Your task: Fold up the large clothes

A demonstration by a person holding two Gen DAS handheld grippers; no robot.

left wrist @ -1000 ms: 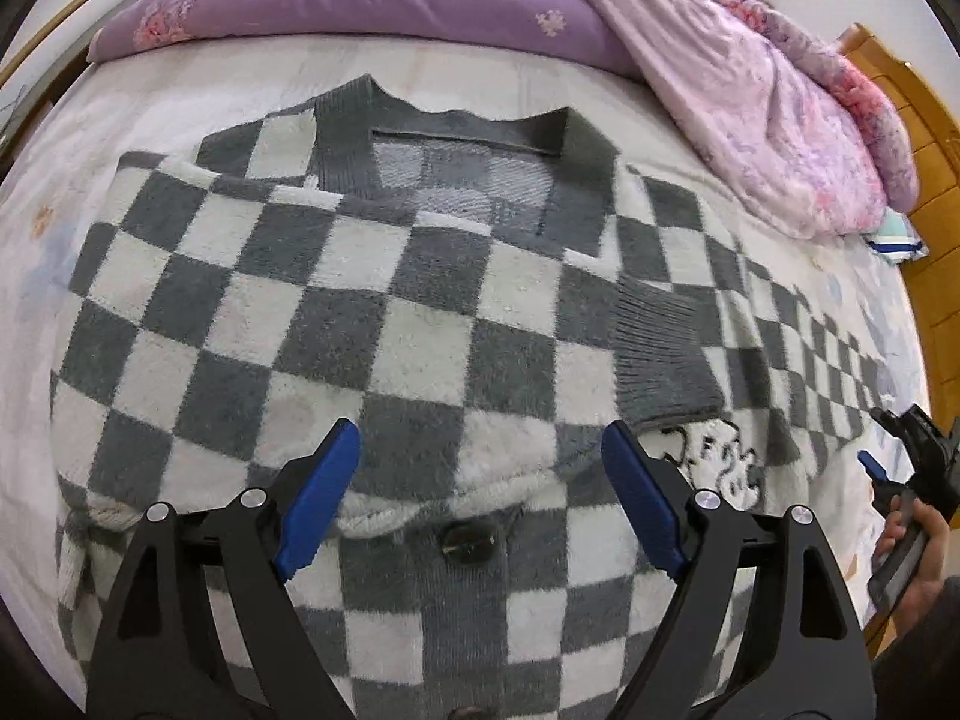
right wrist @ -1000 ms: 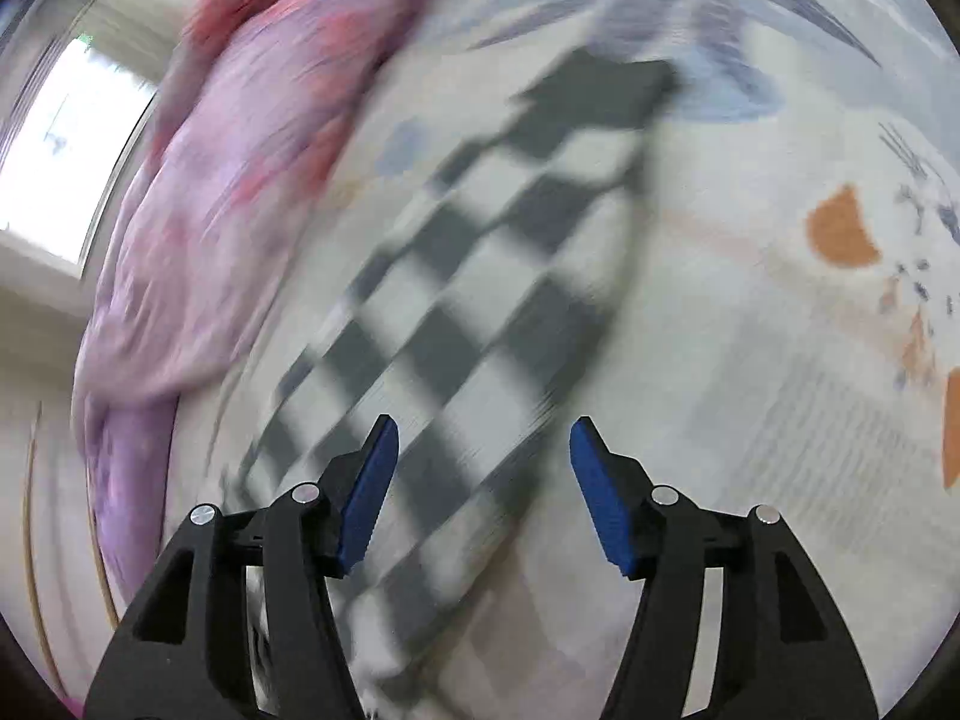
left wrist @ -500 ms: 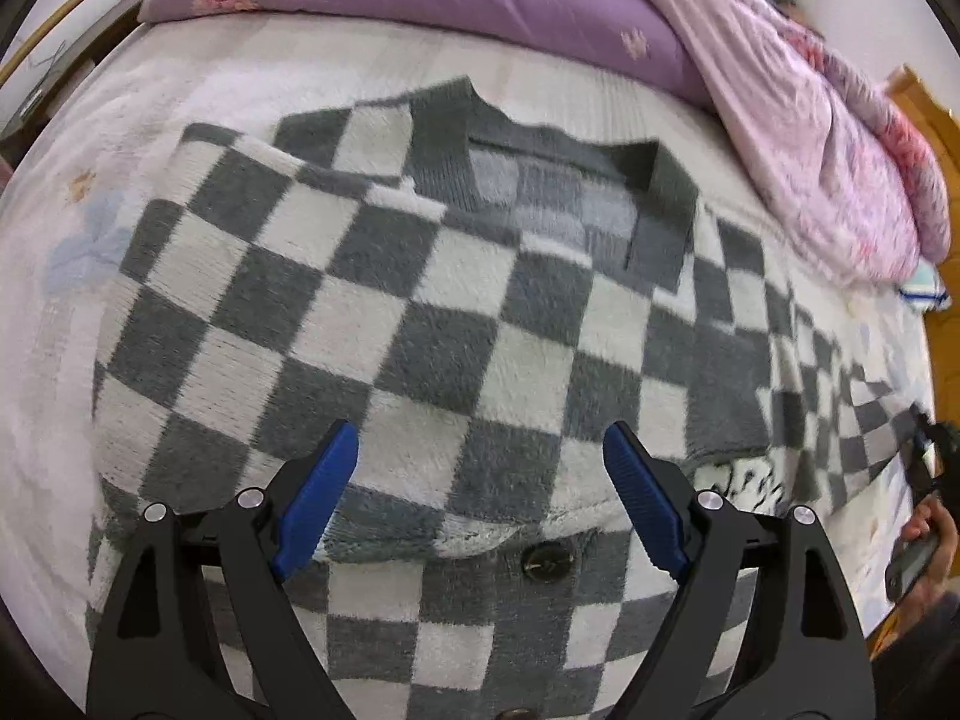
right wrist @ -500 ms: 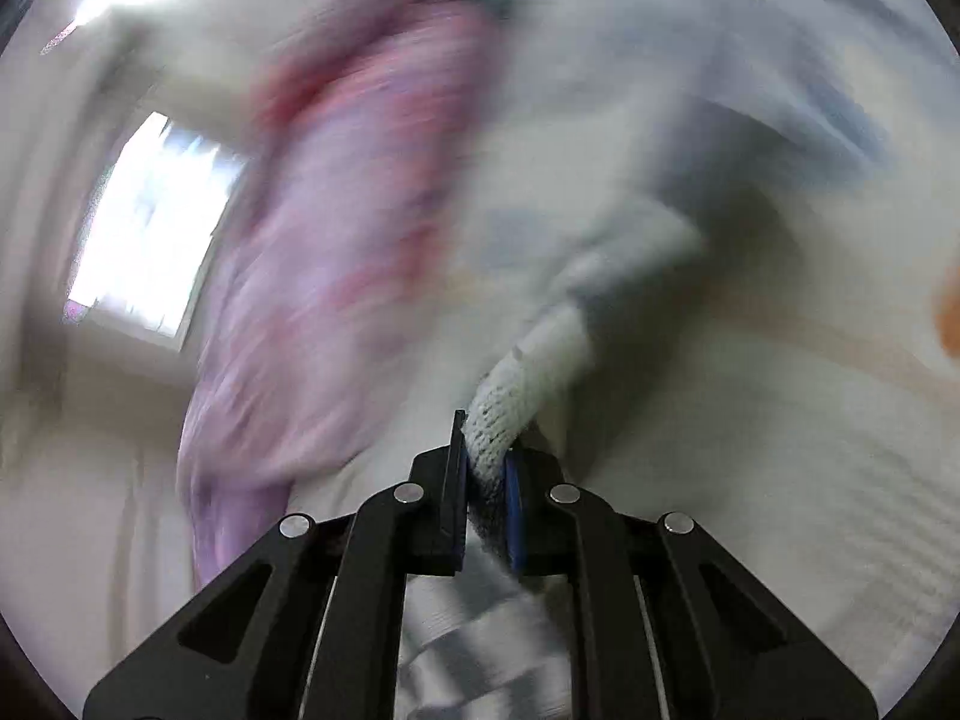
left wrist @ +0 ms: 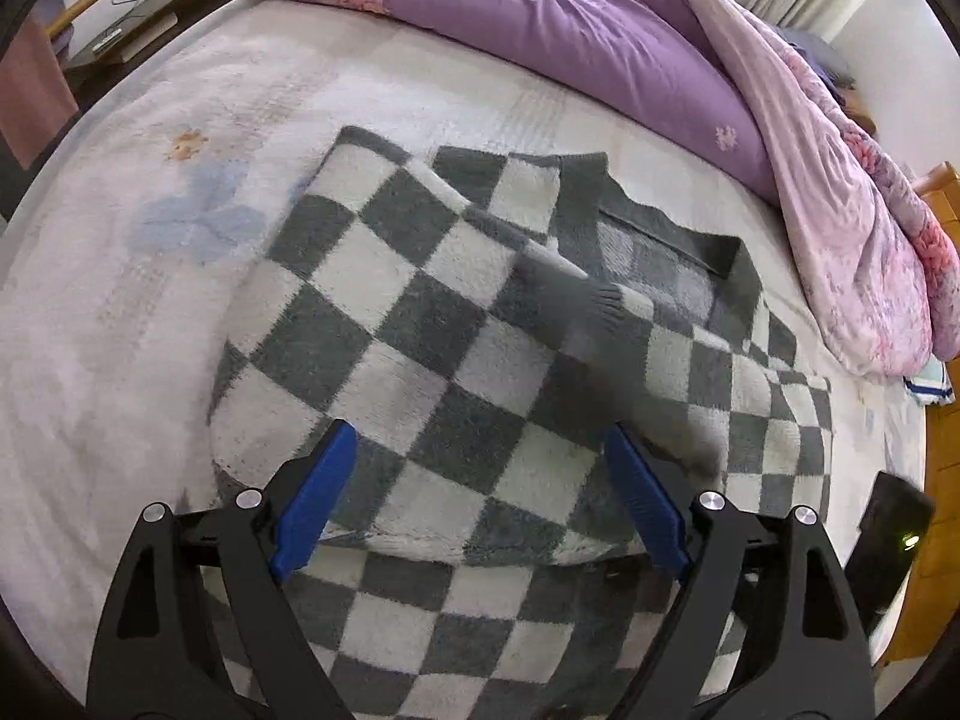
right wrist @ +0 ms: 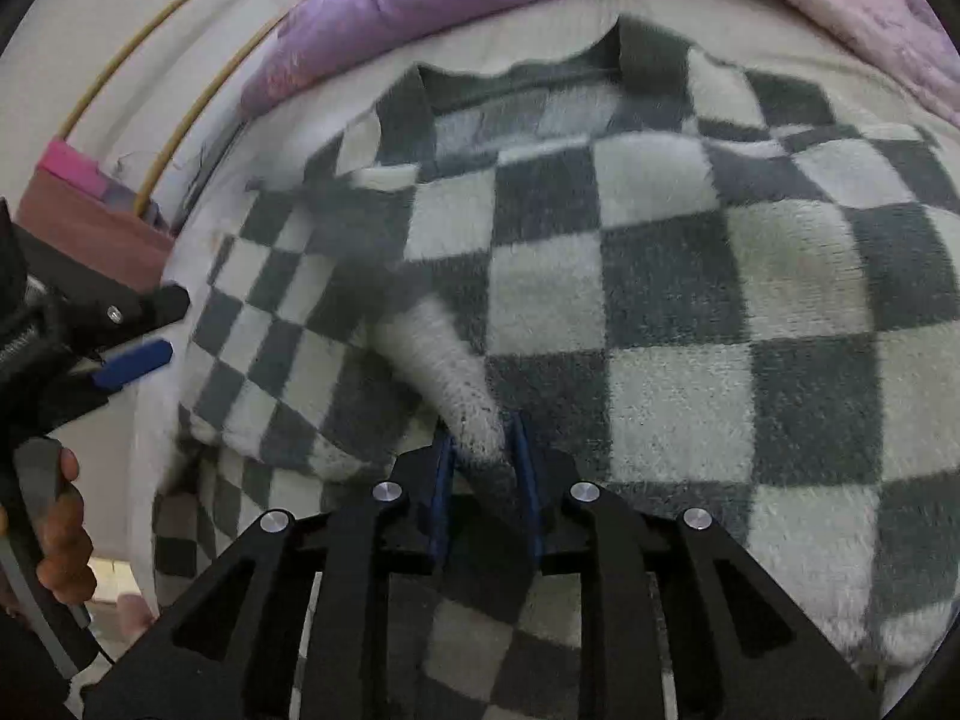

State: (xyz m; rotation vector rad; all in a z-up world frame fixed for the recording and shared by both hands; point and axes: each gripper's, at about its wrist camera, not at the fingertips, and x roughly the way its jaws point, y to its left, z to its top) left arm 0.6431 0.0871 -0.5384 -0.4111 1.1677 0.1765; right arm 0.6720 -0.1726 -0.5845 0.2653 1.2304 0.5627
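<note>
A grey-and-white checked knit cardigan [left wrist: 420,324] lies on the bed, collar toward the pillows, with both sleeves folded across its front. My left gripper [left wrist: 480,498] is open and empty, just above the cardigan's near part. My right gripper [right wrist: 483,474] is shut on the cuff of the right sleeve [right wrist: 456,384] and holds it over the cardigan's chest [right wrist: 660,276]. The same sleeve shows blurred in the left wrist view [left wrist: 600,324]. The left gripper also shows at the left edge of the right wrist view [right wrist: 132,354].
A purple quilt [left wrist: 540,12] and a pink quilt [left wrist: 840,198] are heaped along the far side of the bed. The white printed sheet [left wrist: 120,240] lies bare to the left. A wooden bed frame [left wrist: 942,300] stands at the right.
My right gripper shut on the sleeve cuff out at the side and carried it over onto the cardigan's chest. My left gripper stayed open and drew back a little.
</note>
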